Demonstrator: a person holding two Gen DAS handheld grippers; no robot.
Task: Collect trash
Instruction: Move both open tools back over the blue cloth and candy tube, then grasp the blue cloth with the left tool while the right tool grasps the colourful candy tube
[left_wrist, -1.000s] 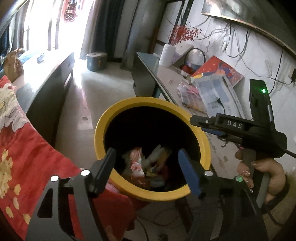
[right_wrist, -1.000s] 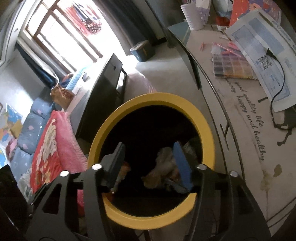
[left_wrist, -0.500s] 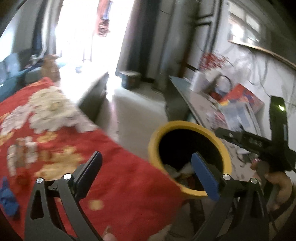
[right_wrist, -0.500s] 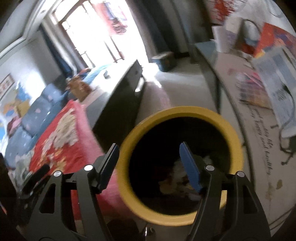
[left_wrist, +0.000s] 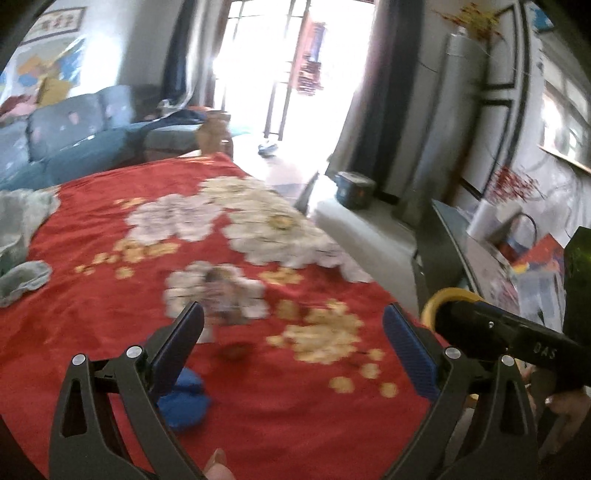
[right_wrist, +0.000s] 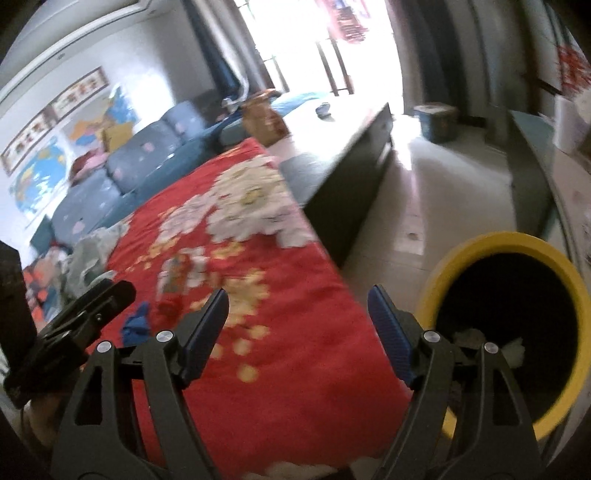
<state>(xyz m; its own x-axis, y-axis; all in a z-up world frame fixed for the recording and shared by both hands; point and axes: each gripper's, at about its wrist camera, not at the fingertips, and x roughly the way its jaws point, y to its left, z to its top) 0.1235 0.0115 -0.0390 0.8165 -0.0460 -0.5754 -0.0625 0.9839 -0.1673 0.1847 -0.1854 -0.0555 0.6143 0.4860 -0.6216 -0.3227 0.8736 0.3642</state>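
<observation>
Now over red floral blanket: left gripper wide open, empty; right gripper, "DAS"-marked, jaws just opening, empty. Yellow bin upright beside blanket, mouth up.

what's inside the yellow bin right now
Inside the yellow bin, pale crumpled trash shows low down. The rest is dark, and the right gripper frame covers part of it.

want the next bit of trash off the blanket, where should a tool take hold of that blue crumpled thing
The blue crumpled piece lies low on the red blanket, just under the left tool, whose jaws stand open and empty. Probably best from above, pinching the raised bunched middle across its narrow width; the flat edges give little to catch. Blur hides finer shape.
</observation>
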